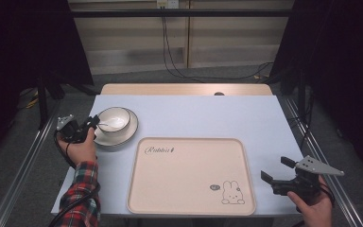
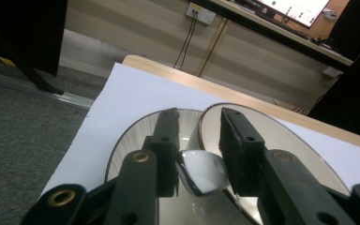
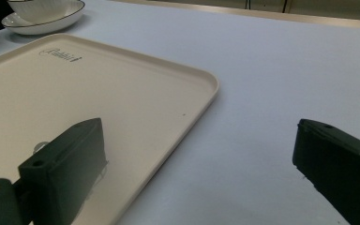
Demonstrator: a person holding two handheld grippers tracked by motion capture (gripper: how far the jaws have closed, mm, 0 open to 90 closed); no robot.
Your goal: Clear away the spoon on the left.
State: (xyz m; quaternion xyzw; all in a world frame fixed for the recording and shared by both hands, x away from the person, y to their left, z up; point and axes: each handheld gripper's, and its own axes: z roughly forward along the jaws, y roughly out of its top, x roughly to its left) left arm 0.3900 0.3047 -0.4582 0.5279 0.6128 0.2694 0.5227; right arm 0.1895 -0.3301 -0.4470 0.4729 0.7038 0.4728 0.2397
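Right under your left gripper's (image 2: 198,140) camera sits the spoon (image 2: 201,172), its shiny end lodged between the two black jaws. From here the jaws look drawn in close around it, one pad touching its left side, the other just at its right edge, though whether you've got a true pinch I can't quite tell.

That spoon lies in the white bowl (image 1: 114,118), which stands on its saucer (image 1: 131,133) at the table's far left, your left hand (image 1: 79,147) pressed in just beside the rim. In the high view you can see the spoon's pale handle running across the inside of the bowl.

Here's the worry: you're catching a smooth, rounded, polished end, and that can squirt out of flat pads if the squeeze lands off-centre. Lift before the hold is sure and the spoon drops back, clattering on the china. Your jaws also stand very near the bowl's rim; drag sideways and you could tip the bowl or skid it across the saucer.

Moving outward, the cream tray (image 1: 191,176) with its rabbit drawing waits in the middle of the pale blue table (image 1: 208,113), near the dishes but not touching them. Beyond it, at the right edge, your right gripper (image 3: 197,168) hangs low over the table just off the tray's corner, jaws spread wide with nothing in them.
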